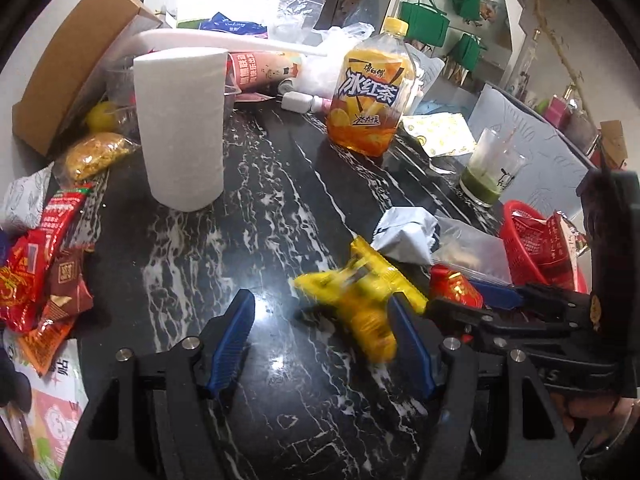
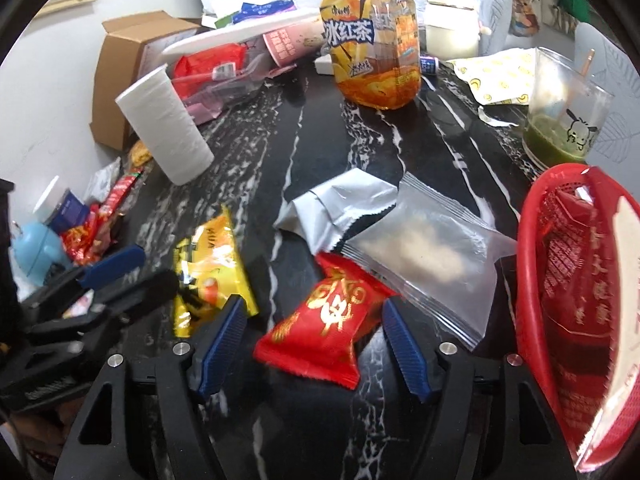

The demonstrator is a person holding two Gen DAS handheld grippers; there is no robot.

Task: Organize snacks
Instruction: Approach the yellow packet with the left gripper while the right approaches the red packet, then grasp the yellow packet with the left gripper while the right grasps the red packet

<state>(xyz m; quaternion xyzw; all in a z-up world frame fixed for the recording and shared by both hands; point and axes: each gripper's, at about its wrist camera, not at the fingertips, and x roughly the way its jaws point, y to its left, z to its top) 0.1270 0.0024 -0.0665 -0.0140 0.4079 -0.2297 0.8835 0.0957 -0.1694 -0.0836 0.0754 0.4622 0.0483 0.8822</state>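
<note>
A yellow snack packet [image 1: 366,300] lies on the black marble table, blurred, just inside my left gripper's [image 1: 326,332] right finger; the left jaws are open and hold nothing. The packet also shows in the right wrist view [image 2: 212,276]. My right gripper [image 2: 314,340] is open, its fingers on either side of a red snack packet [image 2: 324,324] lying flat on the table. That red packet shows in the left view [image 1: 456,290]. A red basket [image 2: 560,280] with a red packet inside stands at the right. A silver wrapper [image 2: 340,208] and a clear bag [image 2: 432,256] lie beyond.
A paper roll [image 1: 180,128], an iced tea bottle [image 1: 368,96] and a cup of green drink [image 1: 490,172] stand on the table. A pile of red snack packets [image 1: 36,272] lies at the left edge. A cardboard box [image 1: 76,52] is at the back left.
</note>
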